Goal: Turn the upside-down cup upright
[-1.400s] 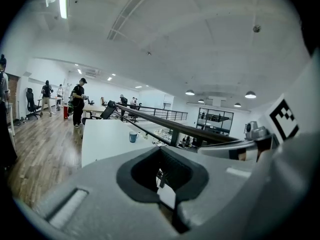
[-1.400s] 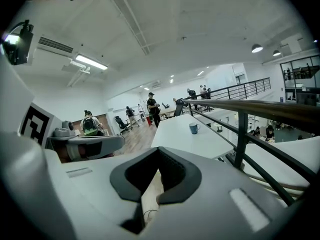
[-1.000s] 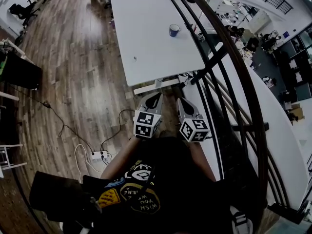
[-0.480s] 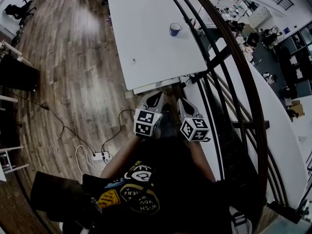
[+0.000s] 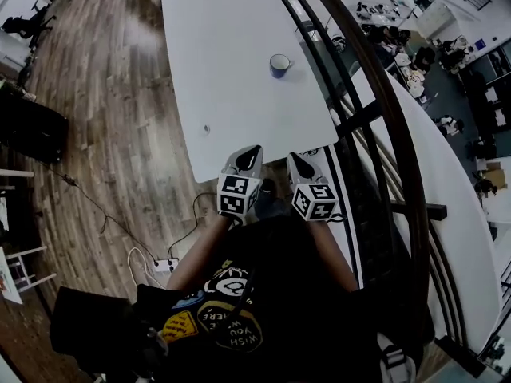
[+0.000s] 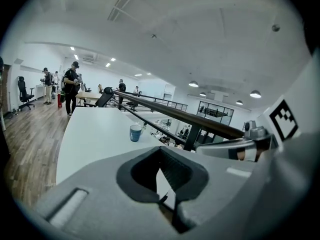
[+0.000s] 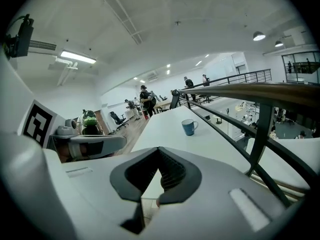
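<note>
The task is at its approach step, with no contact made yet. The left gripper (image 5: 250, 153) and the right gripper (image 5: 295, 159) sit side by side at the lower middle of the head view, close to the person's body and just short of the near edge of the white table (image 5: 227, 78). In each gripper's own view the jaws are pressed together with nothing between them.

The blue cup (image 5: 279, 65) stands alone in the upper middle of the head view, on the table's right side near the dark railing (image 5: 375, 94), well apart from both tools. It is too small here to tell which end faces up.

The next move probably calls for reaching along the table, spreading one tool's jaws and lining them up across the cup's sides before closing on it.
</note>
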Demonstrator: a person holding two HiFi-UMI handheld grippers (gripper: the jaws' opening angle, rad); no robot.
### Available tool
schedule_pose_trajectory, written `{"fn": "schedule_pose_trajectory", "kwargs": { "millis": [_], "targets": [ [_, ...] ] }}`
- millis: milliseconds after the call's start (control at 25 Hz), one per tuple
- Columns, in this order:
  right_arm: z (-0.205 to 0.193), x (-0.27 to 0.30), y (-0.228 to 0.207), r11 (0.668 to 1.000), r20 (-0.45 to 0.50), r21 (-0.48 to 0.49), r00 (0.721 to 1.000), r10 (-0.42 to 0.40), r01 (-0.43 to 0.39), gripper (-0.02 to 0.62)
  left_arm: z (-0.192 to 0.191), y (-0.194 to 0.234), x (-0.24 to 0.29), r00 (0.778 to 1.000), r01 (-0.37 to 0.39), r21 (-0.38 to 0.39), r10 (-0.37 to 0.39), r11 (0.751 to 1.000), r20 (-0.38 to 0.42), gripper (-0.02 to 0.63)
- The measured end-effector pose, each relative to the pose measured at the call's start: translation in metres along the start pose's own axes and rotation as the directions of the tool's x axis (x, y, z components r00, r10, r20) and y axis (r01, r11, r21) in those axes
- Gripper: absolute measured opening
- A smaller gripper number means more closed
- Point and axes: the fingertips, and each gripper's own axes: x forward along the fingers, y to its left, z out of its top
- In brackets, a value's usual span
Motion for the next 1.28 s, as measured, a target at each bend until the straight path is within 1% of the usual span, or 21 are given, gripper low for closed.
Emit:
{"fn": "schedule_pose_trajectory", "kwargs": {
  "millis": [120, 240, 280, 360, 440, 520, 560, 640, 760, 840, 960, 1040, 1120, 1160, 1200, 1240, 1280],
  "targets": [
    [0.004, 0.020, -0.018, 0.999, 0.014, -0.039, 0.999, 0.037, -0.036, 0.001, 0.004, 0.004, 0.021, 1.000, -0.025, 0.017, 0.025, 1.000, -0.001, 0.005],
    [-0.001, 0.039, -0.033, 0.990, 0.046, -0.121, 0.996, 0.075, -0.069, 0.003, 0.005, 0.011, 0.030, 0.997, -0.073, 0.007, 0.073, 0.997, 0.002, 0.005],
    [-0.005, 0.047, -0.037, 0.988, 0.038, -0.134, 0.996, 0.084, -0.078, 0.055, 0.005, 0.012, 0.030, 0.996, -0.085, 0.005, 0.085, 0.996, -0.004, 0.005],
    [-0.011, 0.067, -0.046, 0.989, 0.021, -0.126, 0.997, 0.078, -0.075, 0.085, 0.002, 0.013, 0.027, 0.995, -0.102, 0.018, 0.103, 0.995, -0.020, 0.005],
    [-0.014, 0.093, -0.060, 0.993, 0.011, -0.118, 1.000, 0.025, -0.024, 0.130, -0.002, 0.017, 0.023, 0.992, -0.120, 0.018, 0.121, 0.993, -0.035, 0.005],
    [-0.017, 0.122, -0.079, 0.990, 0.006, -0.129, 0.999, -0.051, 0.052, 0.156, -0.007, 0.019, 0.016, 0.989, -0.138, -0.010, 0.138, 0.990, -0.049, 0.005],
    [-0.019, 0.135, -0.088, 0.986, 0.005, -0.140, 0.996, -0.089, 0.089, 0.188, -0.009, 0.018, 0.010, 0.989, -0.142, -0.030, 0.140, 0.989, -0.053, 0.005],
    [-0.019, 0.161, -0.101, 0.975, 0.004, -0.163, 0.988, -0.153, 0.152, 0.271, -0.012, 0.017, -0.005, 0.988, -0.144, -0.058, 0.141, 0.988, -0.055, 0.005],
    [-0.012, 0.203, -0.110, 0.956, 0.001, -0.181, 0.972, -0.236, 0.232, 0.417, -0.016, 0.030, -0.024, 0.986, -0.161, -0.070, 0.157, 0.984, -0.064, 0.005],
    [-0.010, 0.224, -0.121, 0.940, 0.000, -0.167, 0.953, -0.302, 0.297, 0.461, -0.024, 0.039, -0.030, 0.984, -0.165, -0.077, 0.159, 0.983, -0.078, 0.005],
    [-0.007, 0.252, -0.140, 0.903, 0.000, -0.157, 0.914, -0.406, 0.401, 0.483, -0.035, 0.060, -0.028, 0.984, -0.160, -0.087, 0.152, 0.983, -0.096, 0.005],
    [0.000, 0.271, -0.151, 0.870, -0.003, -0.162, 0.881, -0.473, 0.467, 0.485, -0.035, 0.077, -0.021, 0.983, -0.159, -0.095, 0.149, 0.983, -0.107, 0.005],
    [0.008, 0.281, -0.160, 0.841, 0.005, -0.171, 0.854, -0.520, 0.513, 0.481, -0.032, 0.089, -0.013, 0.984, -0.154, -0.089, 0.144, 0.984, -0.109, 0.005],
    [0.011, 0.283, -0.162, 0.831, 0.013, -0.180, 0.846, -0.533, 0.526, 0.445, -0.031, 0.092, -0.010, 0.984, -0.150, -0.085, 0.141, 0.985, -0.109, 0.005],
    [0.012, 0.283, -0.163, 0.827, 0.021, -0.189, 0.844, -0.535, 0.529, 0.396, -0.030, 0.095, -0.008, 0.985, -0.146, -0.082, 0.137, 0.986, -0.107, 0.005],
    [0.011, 0.282, -0.162, 0.831, 0.025, -0.197, 0.849, -0.527, 0.521, 0.394, -0.029, 0.097, -0.006, 0.986, -0.139, -0.079, 0.131, 0.987, -0.105, 0.005],
    [0.009, 0.280, -0.160, 0.841, 0.025, -0.205, 0.861, -0.507, 0.501, 0.393, -0.028, 0.099, -0.004, 0.988, -0.127, -0.081, 0.119, 0.989, -0.104, 0.005]
  ]
}}
